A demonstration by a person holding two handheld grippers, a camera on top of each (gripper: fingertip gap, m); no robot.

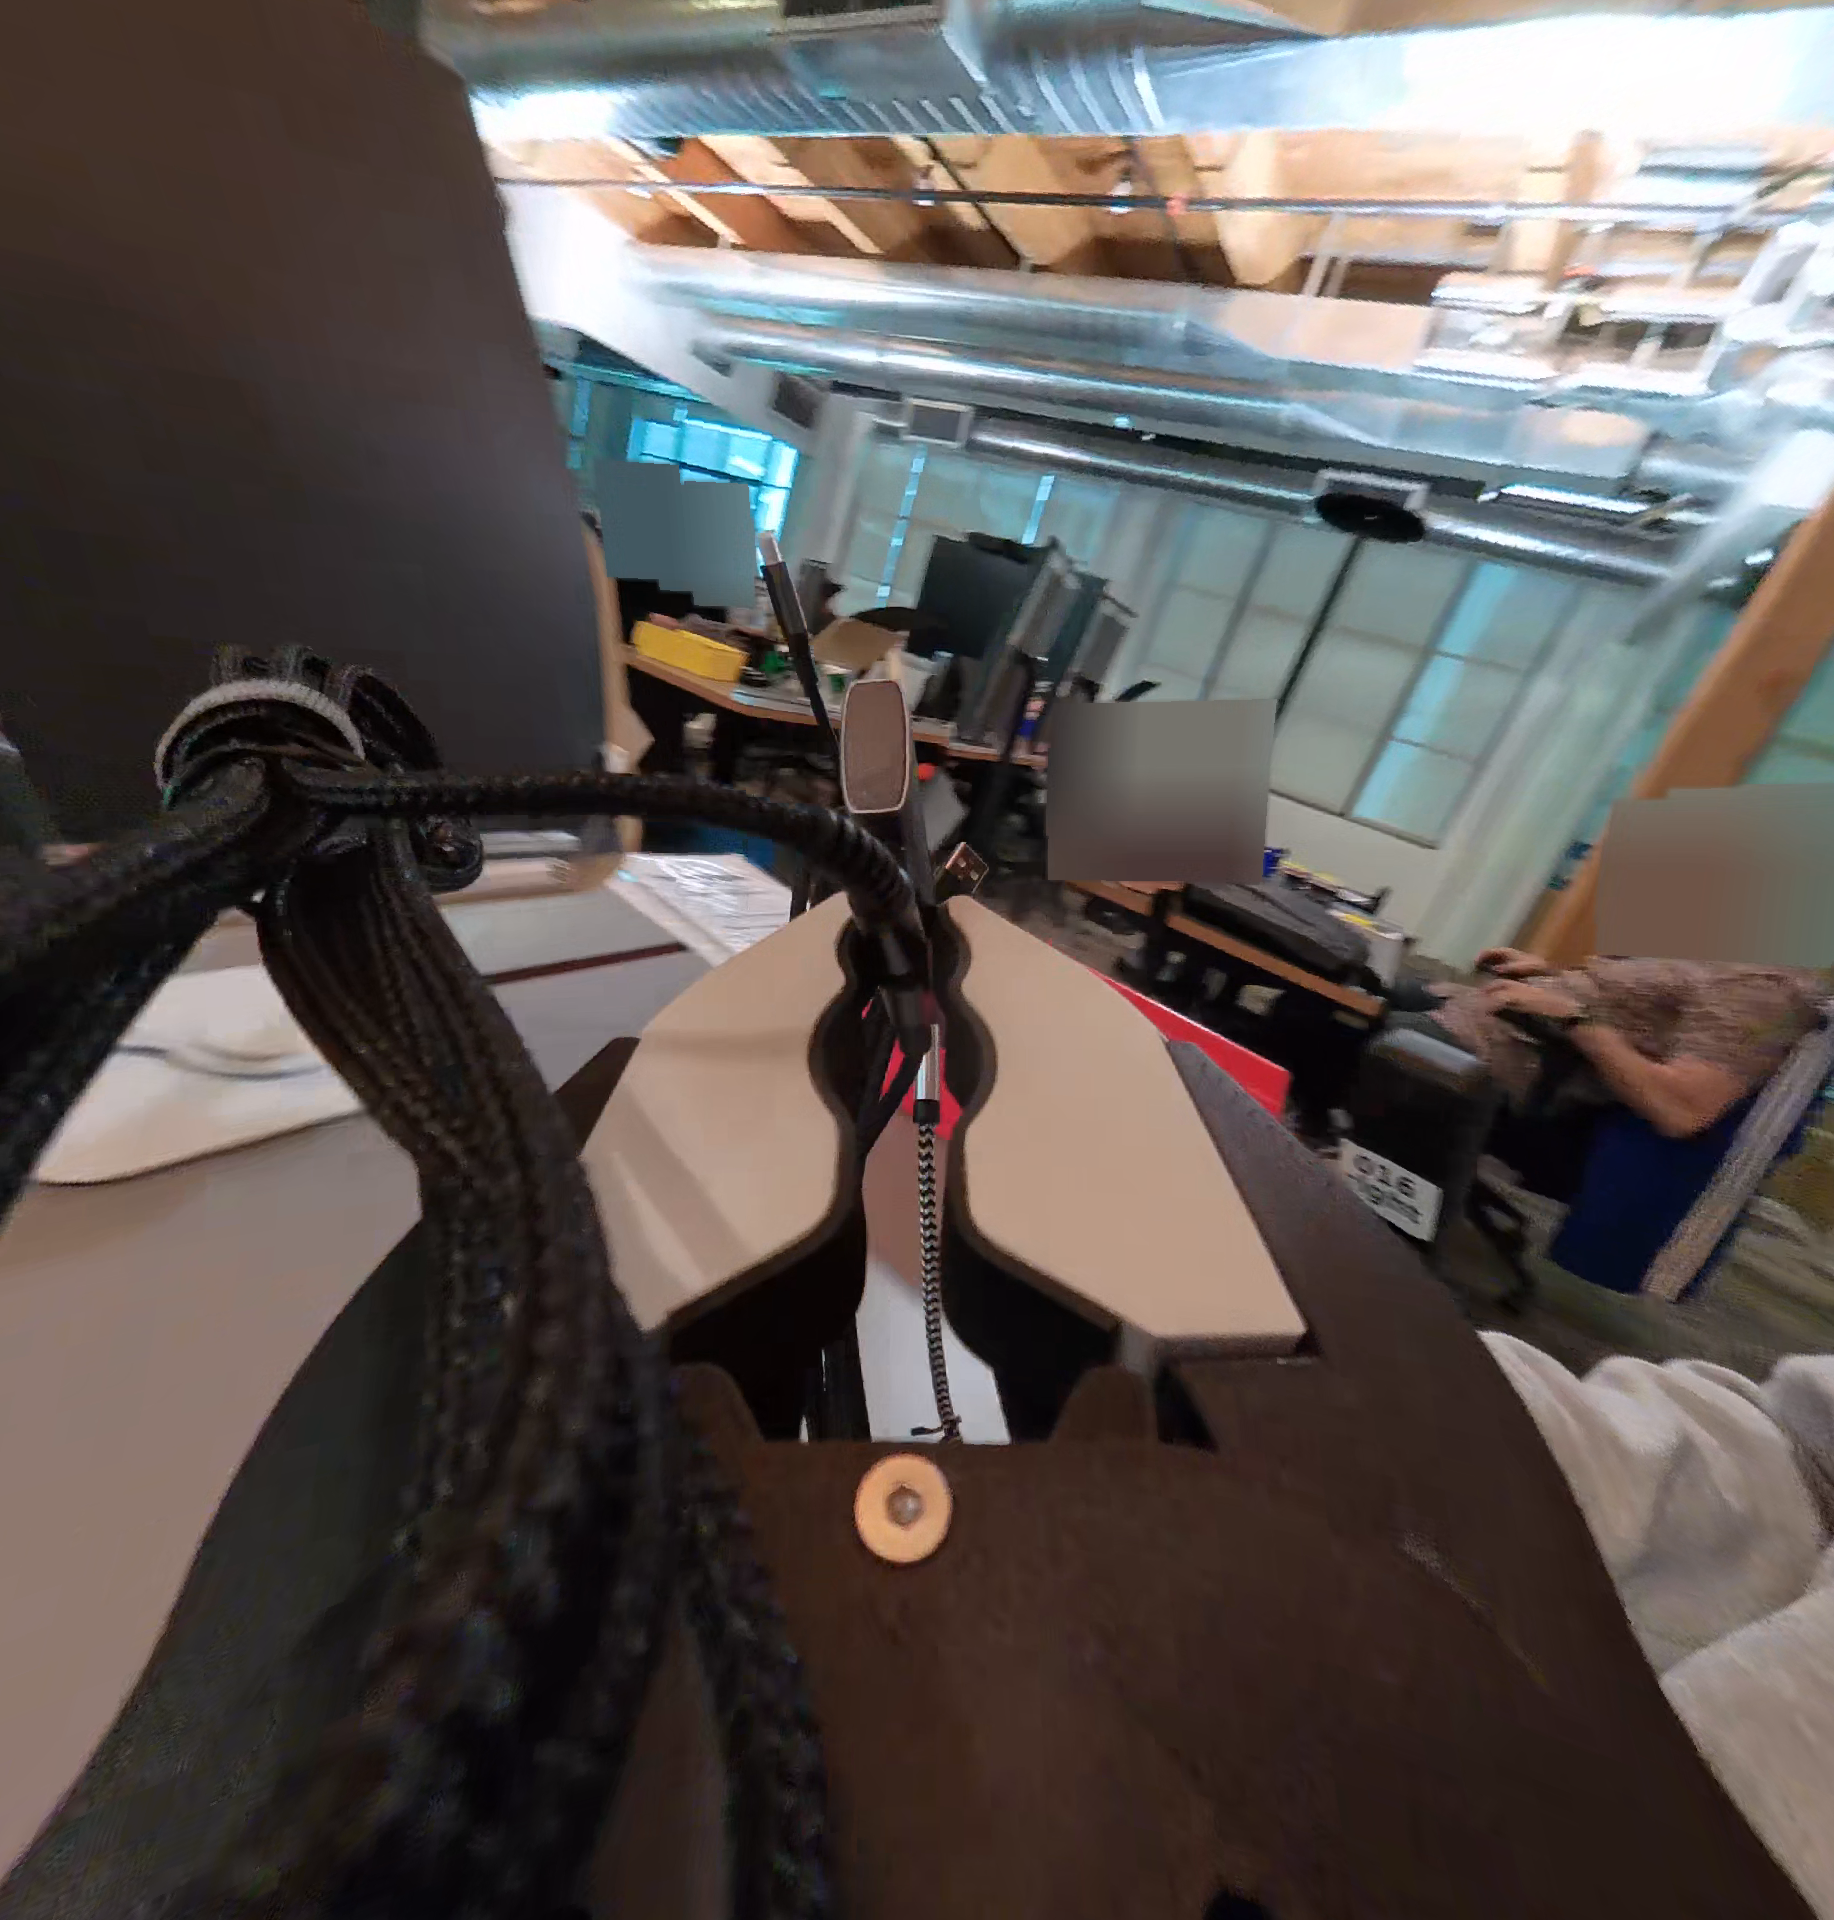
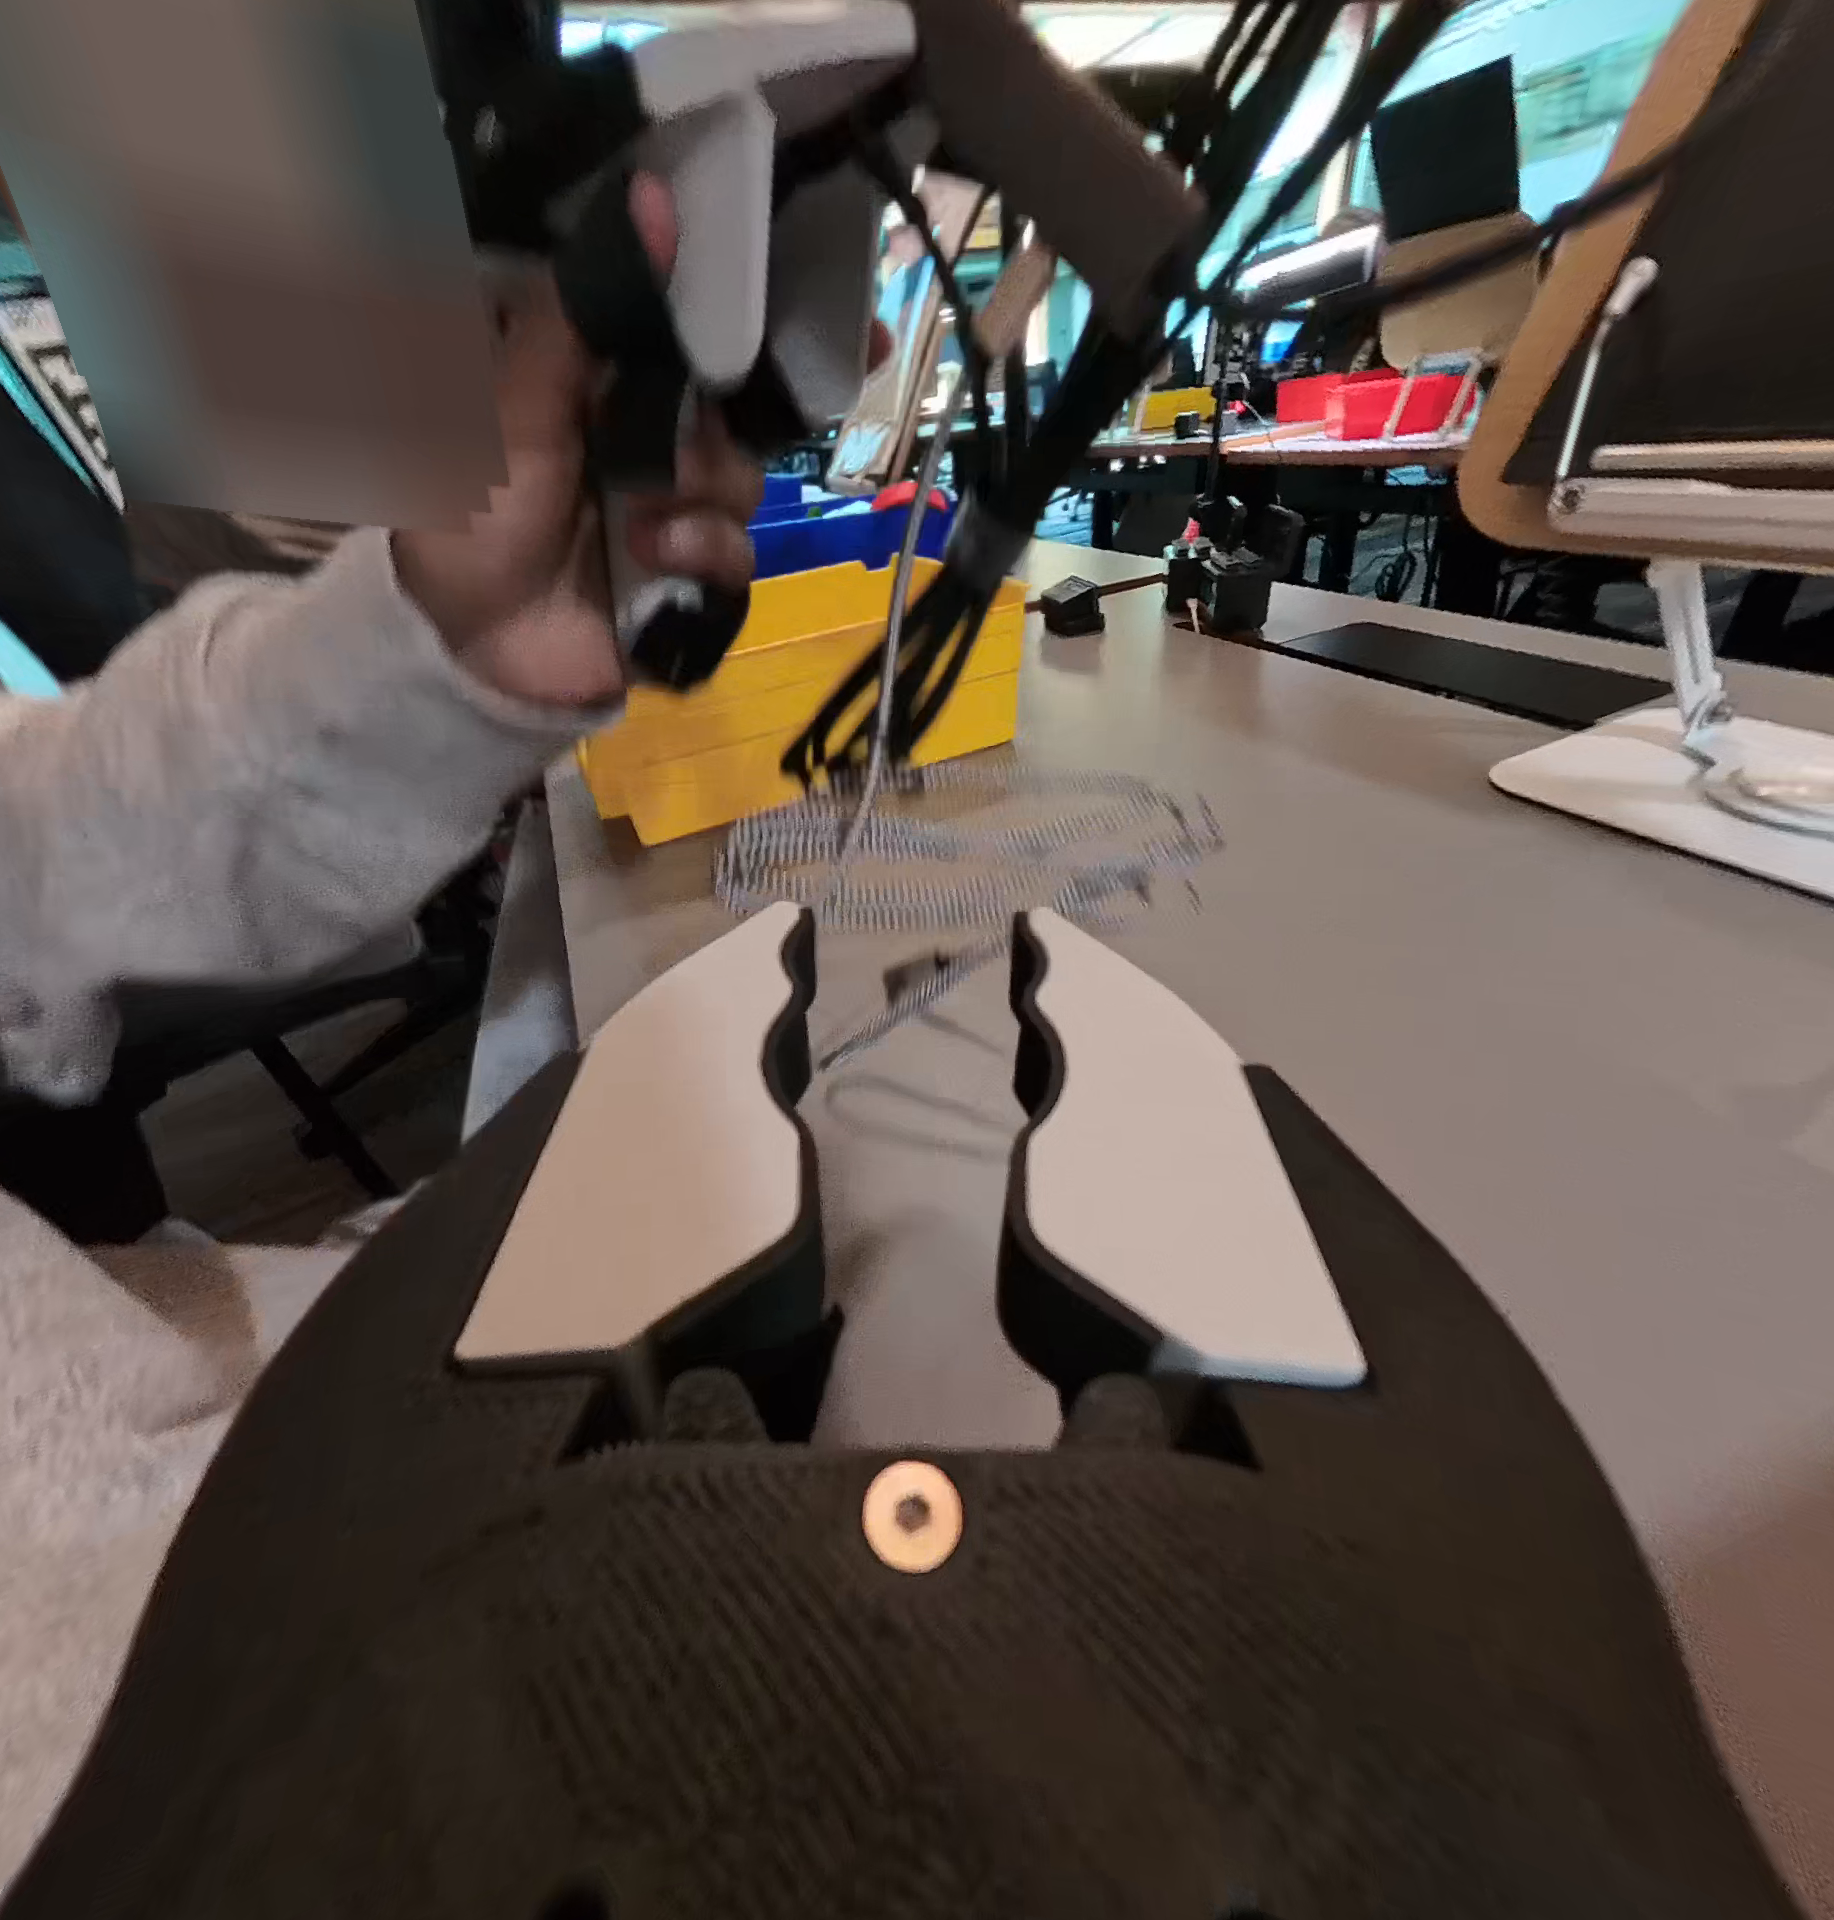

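My left gripper (image 1: 905, 940) is shut on a bundle of cables (image 1: 871, 831) and holds it up in the air. The bundle has thick black braided cables (image 1: 456, 1091) tied with a strap, a black-and-white braided cable (image 1: 932, 1247) and plug ends sticking up past the fingertips. My right gripper (image 2: 911, 935) is open and empty, low over the grey table (image 2: 1412, 1091). Just beyond its fingertips a black-and-white braided cable (image 2: 954, 852) lies coiled on the table, blurred. The left gripper (image 2: 705, 270) with hanging cables (image 2: 954, 582) shows above it in the right wrist view.
A yellow bin (image 2: 788, 707) stands at the table's left edge behind the coiled cable. A monitor on a white stand (image 2: 1702, 748) is at the right, with a black pad (image 2: 1464, 665) beside it. A seated person (image 1: 1640, 1049) and desks lie beyond. The grippers' ends are close to 20 centimeters from one another.
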